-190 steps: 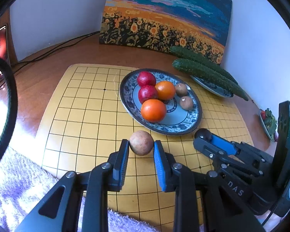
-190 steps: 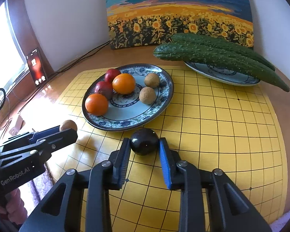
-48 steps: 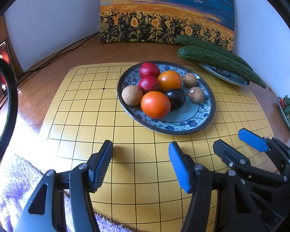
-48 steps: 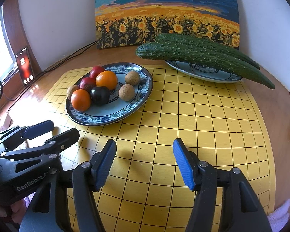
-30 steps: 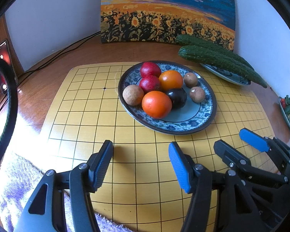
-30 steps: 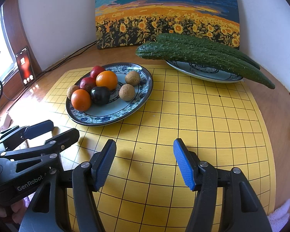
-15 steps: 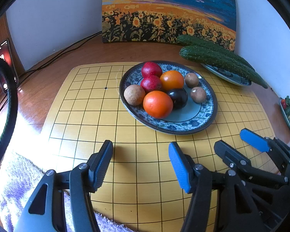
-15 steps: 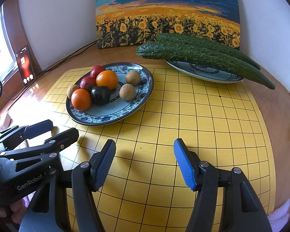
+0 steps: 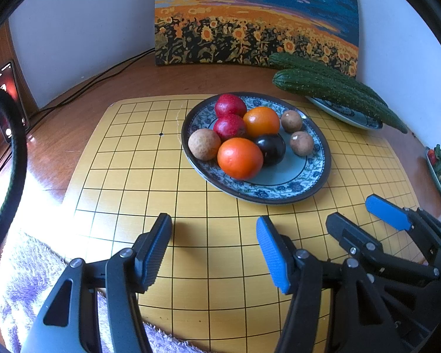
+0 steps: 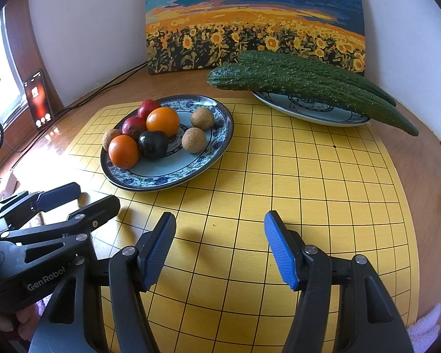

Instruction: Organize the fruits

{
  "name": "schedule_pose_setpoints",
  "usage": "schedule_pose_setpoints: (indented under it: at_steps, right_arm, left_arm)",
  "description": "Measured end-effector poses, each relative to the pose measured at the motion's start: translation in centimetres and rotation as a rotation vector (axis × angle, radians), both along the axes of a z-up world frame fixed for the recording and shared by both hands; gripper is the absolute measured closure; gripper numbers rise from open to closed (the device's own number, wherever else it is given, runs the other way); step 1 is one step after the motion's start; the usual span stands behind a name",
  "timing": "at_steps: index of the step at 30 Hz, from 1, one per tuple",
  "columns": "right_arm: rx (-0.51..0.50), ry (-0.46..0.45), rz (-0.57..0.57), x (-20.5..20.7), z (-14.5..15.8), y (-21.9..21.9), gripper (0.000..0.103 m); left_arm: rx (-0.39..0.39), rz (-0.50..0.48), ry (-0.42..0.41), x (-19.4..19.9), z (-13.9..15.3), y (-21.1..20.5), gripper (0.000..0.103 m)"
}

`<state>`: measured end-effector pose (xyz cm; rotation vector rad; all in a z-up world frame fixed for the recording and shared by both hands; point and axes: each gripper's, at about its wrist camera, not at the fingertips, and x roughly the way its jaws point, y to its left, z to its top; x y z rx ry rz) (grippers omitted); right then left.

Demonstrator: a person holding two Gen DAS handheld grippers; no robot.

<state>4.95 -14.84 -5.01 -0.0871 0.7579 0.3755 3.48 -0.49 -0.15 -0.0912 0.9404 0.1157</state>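
Seven small round fruits, red, orange, brown and one dark plum, are heaped on the blue-patterned oval plate atop the yellow gridded board; smooth and roll-prone, they are judged best pinched across the middle. The left gripper and right gripper are held spread, empty, nearby.

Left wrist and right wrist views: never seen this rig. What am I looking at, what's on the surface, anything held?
No robot arm here: a person holds one two-finger gripper in each hand, each with a fisheye camera looking along its fingers. One picture is from the left gripper, the other from the right gripper; each also catches the other at its edge. Both are open and hold nothing. On the yellow grid board stands a patterned plate with seven fruits: two oranges, two red, one dark, three brown. Behind, two cucumbers lie across a second plate.
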Motion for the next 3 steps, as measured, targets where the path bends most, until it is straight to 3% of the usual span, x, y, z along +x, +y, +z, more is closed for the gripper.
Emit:
schedule_pose_setpoints:
  at_steps: [3]
  right_arm:
    - [-0.002,0.0,0.0,0.0,0.0,0.02,0.038]
  left_arm:
    - [0.001,0.0,0.002,0.0,0.03,0.0,0.04]
